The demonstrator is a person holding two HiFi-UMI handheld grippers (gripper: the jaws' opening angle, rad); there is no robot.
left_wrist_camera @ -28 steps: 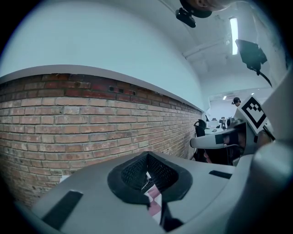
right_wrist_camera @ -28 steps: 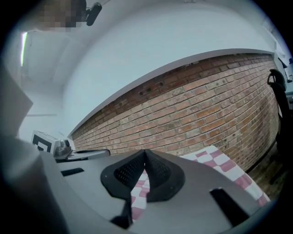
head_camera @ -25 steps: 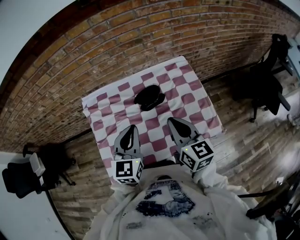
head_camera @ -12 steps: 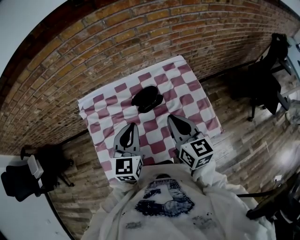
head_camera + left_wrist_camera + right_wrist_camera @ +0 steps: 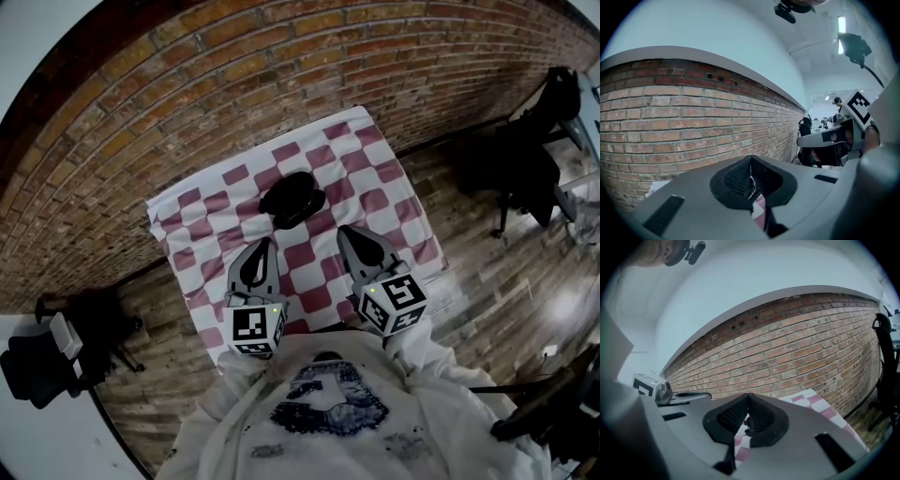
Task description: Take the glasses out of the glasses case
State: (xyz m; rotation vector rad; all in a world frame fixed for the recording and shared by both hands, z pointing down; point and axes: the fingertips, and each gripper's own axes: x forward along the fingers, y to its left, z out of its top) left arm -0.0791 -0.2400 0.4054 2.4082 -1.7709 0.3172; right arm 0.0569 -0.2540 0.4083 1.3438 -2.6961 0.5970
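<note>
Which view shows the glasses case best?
Head view: the whole glasses case lies unobstructed on the checkered cloth. Left gripper view shows none of it; right gripper view only a dark bit past its jaws, possibly it.

- The left gripper (image 5: 264,247) and the right gripper (image 5: 350,232) have both edged forward over the checked cloth (image 5: 375,178); each reaches further onto it than a second ago
- The gap between their tips and the black case (image 5: 292,198) has narrowed; still apart
- The cloth fills slightly more of the head view; its left corner sits further left
</note>
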